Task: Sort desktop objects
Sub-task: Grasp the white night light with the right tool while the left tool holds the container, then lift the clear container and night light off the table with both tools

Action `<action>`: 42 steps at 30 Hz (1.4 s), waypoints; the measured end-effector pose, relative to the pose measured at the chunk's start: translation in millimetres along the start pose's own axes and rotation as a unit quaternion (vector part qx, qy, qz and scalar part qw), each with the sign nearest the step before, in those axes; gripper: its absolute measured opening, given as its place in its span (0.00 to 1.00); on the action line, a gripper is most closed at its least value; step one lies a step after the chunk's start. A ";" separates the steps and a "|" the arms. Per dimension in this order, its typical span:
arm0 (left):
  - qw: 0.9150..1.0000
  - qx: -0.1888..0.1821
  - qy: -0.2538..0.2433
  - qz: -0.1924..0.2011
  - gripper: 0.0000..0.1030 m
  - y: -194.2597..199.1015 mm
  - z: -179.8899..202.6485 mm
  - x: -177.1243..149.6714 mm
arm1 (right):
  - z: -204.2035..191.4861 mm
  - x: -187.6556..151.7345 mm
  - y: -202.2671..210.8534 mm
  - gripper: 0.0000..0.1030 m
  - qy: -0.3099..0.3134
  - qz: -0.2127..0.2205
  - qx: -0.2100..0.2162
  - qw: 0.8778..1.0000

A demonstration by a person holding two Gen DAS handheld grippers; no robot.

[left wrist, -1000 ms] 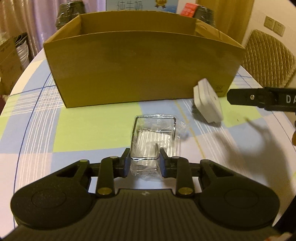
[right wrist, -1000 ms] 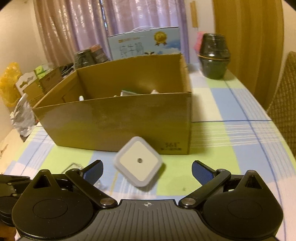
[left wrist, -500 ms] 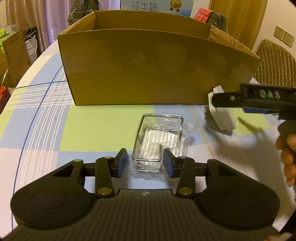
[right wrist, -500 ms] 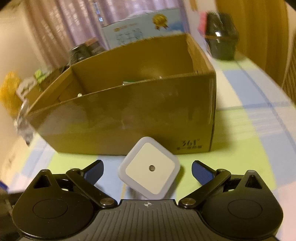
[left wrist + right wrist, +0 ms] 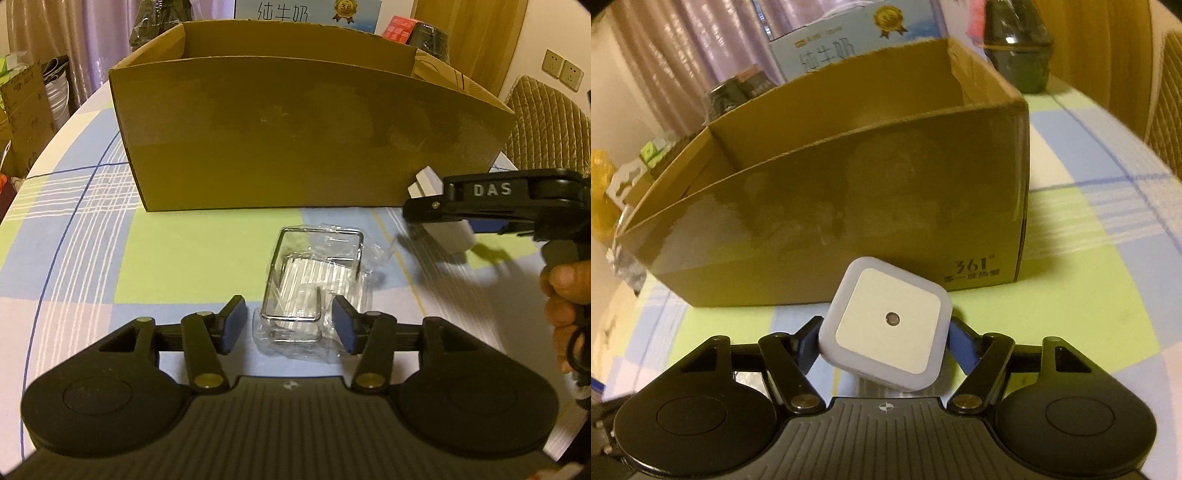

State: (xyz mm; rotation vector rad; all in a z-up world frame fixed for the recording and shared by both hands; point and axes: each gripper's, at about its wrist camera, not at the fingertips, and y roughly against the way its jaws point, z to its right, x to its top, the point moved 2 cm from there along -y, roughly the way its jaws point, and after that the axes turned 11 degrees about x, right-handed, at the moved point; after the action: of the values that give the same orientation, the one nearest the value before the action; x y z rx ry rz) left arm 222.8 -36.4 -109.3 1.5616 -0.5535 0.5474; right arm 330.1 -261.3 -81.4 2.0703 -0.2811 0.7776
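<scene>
Night light (image 5: 886, 328) is clamped by the right gripper (image 5: 884, 341), just before the cardboard box (image 5: 831, 206). Wire rack in plastic wrap (image 5: 314, 284) is straddled, ungrasped, by the spread left gripper (image 5: 288, 325). Neither is boxed yet.

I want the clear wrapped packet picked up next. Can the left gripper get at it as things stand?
Probably yes. The left gripper is open, its fingers either side of the packet's near end, with nothing between them. The right gripper, on the white cube, is off to the side.

cardboard box (image 5: 295, 147): 1 | white square plug-light (image 5: 886, 328): 1 | plastic-wrapped wire holder (image 5: 314, 280): 1 | tongs: 2 (left (image 5: 289, 325), right (image 5: 884, 338))
</scene>
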 end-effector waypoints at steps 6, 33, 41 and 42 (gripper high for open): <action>1.000 -0.001 -0.017 0.005 0.48 1.9 3.2 -2.2 | -16.9 -12.6 25.0 0.66 0.096 -0.009 -0.033 0.995; 1.000 -0.008 -0.010 0.007 0.30 2.7 2.5 1.1 | -16.2 -44.2 21.3 0.79 0.139 -0.051 -0.022 0.989; 1.000 -0.009 0.005 0.006 0.32 1.2 -0.7 2.6 | -1.9 -34.5 25.2 0.80 0.060 -0.033 -0.016 0.997; 1.000 -0.009 0.006 0.006 0.32 0.8 -0.6 2.7 | 1.7 -33.3 26.0 0.80 0.044 -0.031 -0.013 0.998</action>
State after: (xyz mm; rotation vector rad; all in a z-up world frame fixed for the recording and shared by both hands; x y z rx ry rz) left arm 224.3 -35.9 -106.9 1.5375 -0.5584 0.5587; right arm 292.8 -280.8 -85.6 2.0054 -0.1763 0.8213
